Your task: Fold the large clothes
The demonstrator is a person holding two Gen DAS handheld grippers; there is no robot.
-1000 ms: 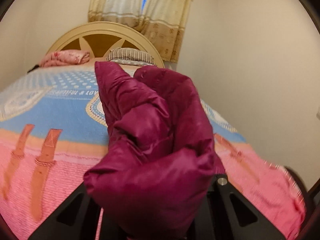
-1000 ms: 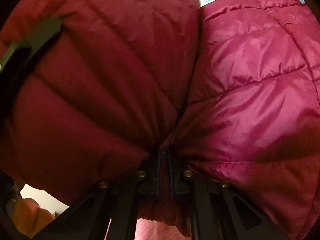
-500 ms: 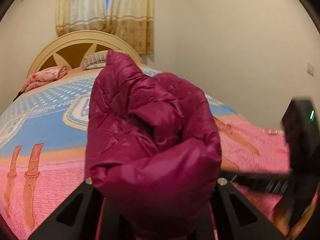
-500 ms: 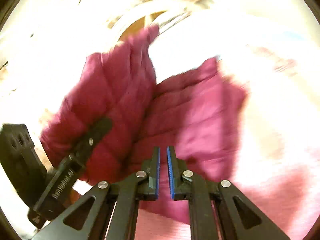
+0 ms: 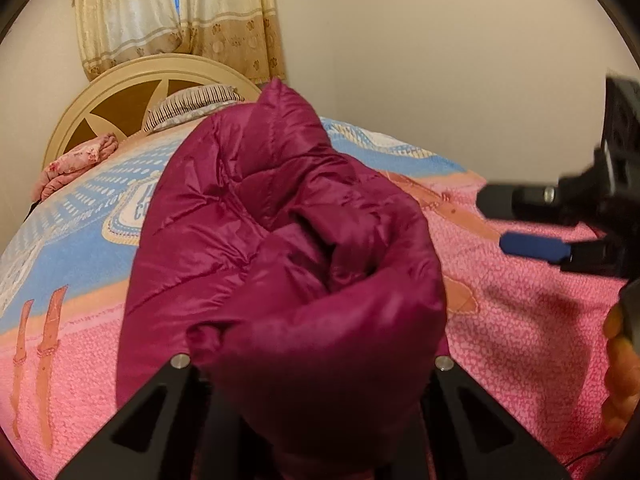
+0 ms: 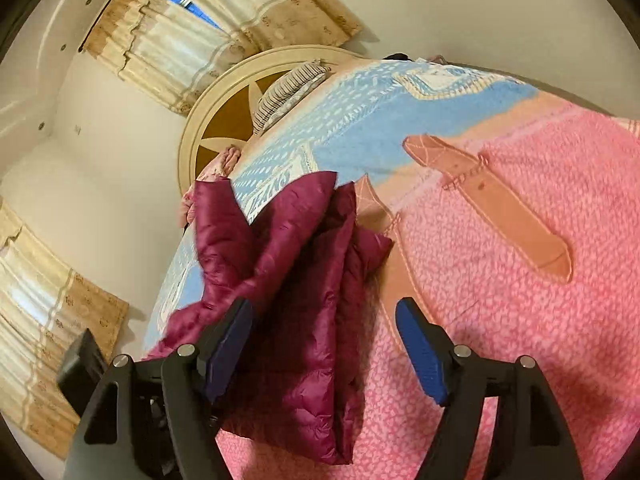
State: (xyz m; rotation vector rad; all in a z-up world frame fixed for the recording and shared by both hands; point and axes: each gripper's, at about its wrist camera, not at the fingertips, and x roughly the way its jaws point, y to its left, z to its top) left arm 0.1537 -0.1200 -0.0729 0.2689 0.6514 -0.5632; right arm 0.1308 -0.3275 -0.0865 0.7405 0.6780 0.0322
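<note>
A maroon quilted puffer jacket (image 5: 280, 240) bulges up in front of the left wrist camera. My left gripper (image 5: 308, 384) is shut on it, and the fabric hides the fingertips. In the right wrist view the jacket (image 6: 296, 264) hangs bunched and trails onto the pink part of the blanket (image 6: 500, 280). My right gripper (image 6: 322, 308) has its jaws opening wide. The jacket shows beyond and between its blue pads (image 6: 420, 352), which do not press on it. In the left wrist view the right gripper (image 5: 496, 224) reaches in from the right edge, apart from the jacket.
The bed carries a pink, orange and blue blanket (image 5: 520, 320). At its head stand a cream round headboard (image 5: 120, 92), a striped pillow (image 5: 188, 104) and a pink bundled cloth (image 5: 72, 164). Cream curtains (image 5: 160, 12) hang behind; a bare wall runs along the right.
The right gripper, earlier shut on the jacket, has let go, drawn back and opened. The left gripper has shifted and rolled with the jacket still in it.
</note>
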